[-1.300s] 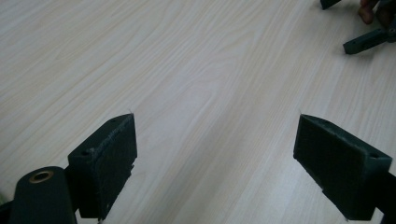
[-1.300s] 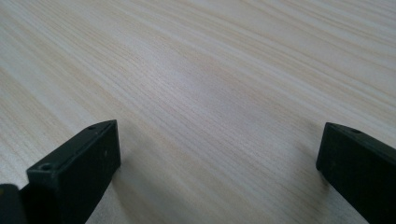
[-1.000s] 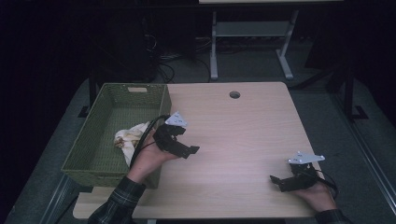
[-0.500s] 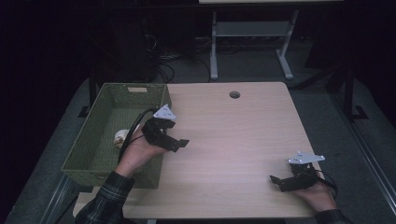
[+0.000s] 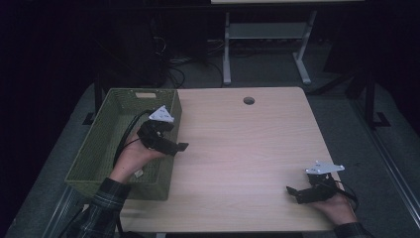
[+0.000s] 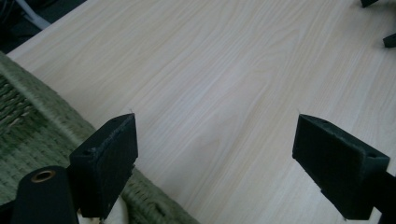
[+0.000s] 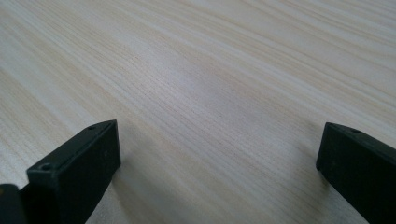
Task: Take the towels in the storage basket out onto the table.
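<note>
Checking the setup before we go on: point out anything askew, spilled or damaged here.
Nothing stands out. The green basket sits squarely at the table's left edge. The left gripper hangs open over its rim; the right gripper rests open on bare wood.

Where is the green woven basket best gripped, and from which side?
Judging by its pose, grip the green woven basket on its thin upright right-hand wall, from above. The open left gripper is already beside that wall, over the pale wooden table.
</note>
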`<state>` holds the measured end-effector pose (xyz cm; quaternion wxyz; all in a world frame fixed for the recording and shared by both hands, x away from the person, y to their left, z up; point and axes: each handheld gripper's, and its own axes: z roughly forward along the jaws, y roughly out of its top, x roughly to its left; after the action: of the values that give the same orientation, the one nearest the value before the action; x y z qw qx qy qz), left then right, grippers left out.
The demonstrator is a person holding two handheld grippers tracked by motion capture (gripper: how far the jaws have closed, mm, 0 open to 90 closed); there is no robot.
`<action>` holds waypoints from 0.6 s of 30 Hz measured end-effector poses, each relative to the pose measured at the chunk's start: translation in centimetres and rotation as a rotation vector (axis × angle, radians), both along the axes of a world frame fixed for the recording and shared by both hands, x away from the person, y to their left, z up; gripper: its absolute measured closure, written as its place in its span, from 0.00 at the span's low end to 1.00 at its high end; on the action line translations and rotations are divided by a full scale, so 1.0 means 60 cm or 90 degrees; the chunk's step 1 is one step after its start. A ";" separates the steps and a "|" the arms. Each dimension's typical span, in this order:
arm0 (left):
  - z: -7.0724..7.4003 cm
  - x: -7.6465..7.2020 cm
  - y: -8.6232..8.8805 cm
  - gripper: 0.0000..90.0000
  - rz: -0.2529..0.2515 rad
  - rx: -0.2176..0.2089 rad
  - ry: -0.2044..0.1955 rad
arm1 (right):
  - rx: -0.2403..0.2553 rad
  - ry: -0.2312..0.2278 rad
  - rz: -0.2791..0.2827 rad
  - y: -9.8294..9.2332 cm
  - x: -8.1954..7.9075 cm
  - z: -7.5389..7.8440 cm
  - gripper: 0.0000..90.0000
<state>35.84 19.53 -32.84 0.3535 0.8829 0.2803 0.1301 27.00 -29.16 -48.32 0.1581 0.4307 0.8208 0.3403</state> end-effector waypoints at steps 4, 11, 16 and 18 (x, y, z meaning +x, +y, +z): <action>0.005 0.003 0.021 0.15 0.008 0.001 -0.006 | 0.000 0.000 0.000 0.000 0.000 0.000 0.00; 0.006 0.008 0.053 0.15 0.037 0.001 -0.013 | 0.000 0.000 0.000 0.000 0.000 0.000 0.00; 0.004 0.015 0.082 0.15 0.062 0.008 -0.022 | 0.000 0.000 0.000 0.000 0.000 0.000 0.00; 0.003 0.019 0.097 0.15 0.079 0.013 -0.025 | 0.000 0.000 0.000 0.000 0.000 0.000 0.00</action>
<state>36.99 25.36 -32.65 0.3413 0.8648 0.3260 0.1714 27.00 -29.16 -48.32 0.1580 0.4307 0.8208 0.3404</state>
